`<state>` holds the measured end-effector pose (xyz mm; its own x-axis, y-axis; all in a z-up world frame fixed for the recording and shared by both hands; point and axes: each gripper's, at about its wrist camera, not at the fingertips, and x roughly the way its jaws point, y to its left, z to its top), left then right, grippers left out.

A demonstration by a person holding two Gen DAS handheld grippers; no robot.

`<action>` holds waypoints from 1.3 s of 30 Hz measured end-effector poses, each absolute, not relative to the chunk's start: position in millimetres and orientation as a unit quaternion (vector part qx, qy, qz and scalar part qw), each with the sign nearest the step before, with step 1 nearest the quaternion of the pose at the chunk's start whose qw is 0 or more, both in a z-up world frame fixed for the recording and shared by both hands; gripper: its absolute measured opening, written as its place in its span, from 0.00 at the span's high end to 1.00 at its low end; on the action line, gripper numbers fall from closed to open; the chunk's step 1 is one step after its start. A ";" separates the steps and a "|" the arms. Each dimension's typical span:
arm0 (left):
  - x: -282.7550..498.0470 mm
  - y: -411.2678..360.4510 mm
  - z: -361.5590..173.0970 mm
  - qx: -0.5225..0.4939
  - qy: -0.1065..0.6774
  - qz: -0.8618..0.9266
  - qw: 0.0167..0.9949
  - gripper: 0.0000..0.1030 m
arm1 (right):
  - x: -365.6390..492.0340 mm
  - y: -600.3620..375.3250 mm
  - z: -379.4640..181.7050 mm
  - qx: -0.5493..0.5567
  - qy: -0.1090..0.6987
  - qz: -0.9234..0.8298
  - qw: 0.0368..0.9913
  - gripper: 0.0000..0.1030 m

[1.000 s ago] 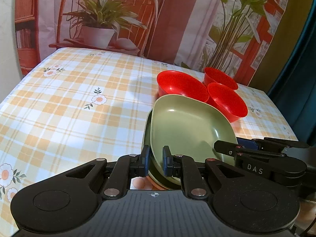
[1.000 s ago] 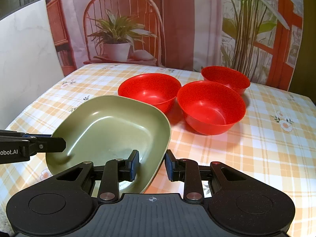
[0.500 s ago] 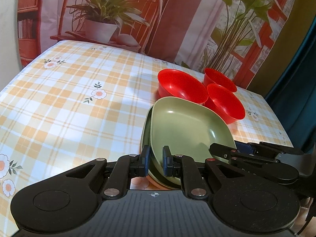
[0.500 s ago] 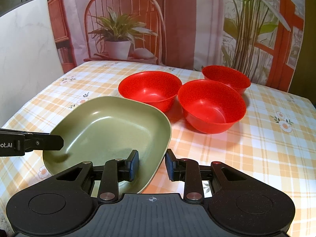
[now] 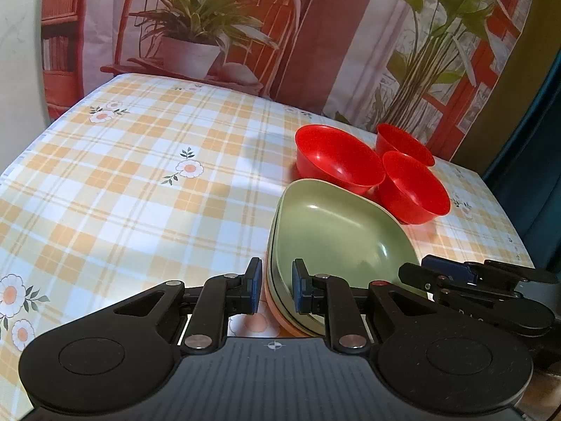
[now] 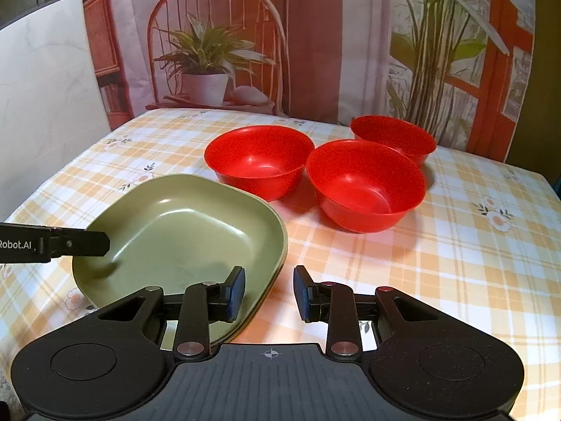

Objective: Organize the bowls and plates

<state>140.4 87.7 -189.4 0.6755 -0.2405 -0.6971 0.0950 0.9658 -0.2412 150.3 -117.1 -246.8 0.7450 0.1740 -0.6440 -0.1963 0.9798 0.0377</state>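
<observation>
Green plates (image 5: pixel 336 231) stacked on table (image 5: pixel 140 182), near rim straddled by left gripper (image 5: pixel 275 289), jaws just eased apart, pads off rim. Right gripper (image 6: pixel 269 293) spread across right rim. Red bowls (image 6: pixel 364 186) beyond, nearer right.

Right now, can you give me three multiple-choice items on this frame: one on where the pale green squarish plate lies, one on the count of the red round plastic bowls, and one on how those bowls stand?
1. The pale green squarish plate lies:
A) inside a bowl
B) in front of the red round plastic bowls, nearer the cameras
C) behind them, at the table's far edge

2. Red bowls in view:
A) two
B) three
C) four

3. The bowls stand:
A) upside down
B) nested in one another
C) upright, side by side, empty

Key:
1 B, the plate fills the foreground with the bowls beyond it.
2 B, both wrist views show three.
3 C, each bowl's bare inside faces up.
</observation>
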 end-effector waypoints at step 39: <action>162.5 85.1 -159.2 -0.041 0.358 -0.090 0.928 0.63 | 164.4 -152.2 -213.0 0.010 0.323 0.088 0.942 0.65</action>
<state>162.5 85.1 -159.2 0.7270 -0.1957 -0.6582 0.1373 0.9806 -0.1400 164.4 -152.2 -213.0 0.7766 0.1712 -0.6063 -0.1587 0.9845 0.0747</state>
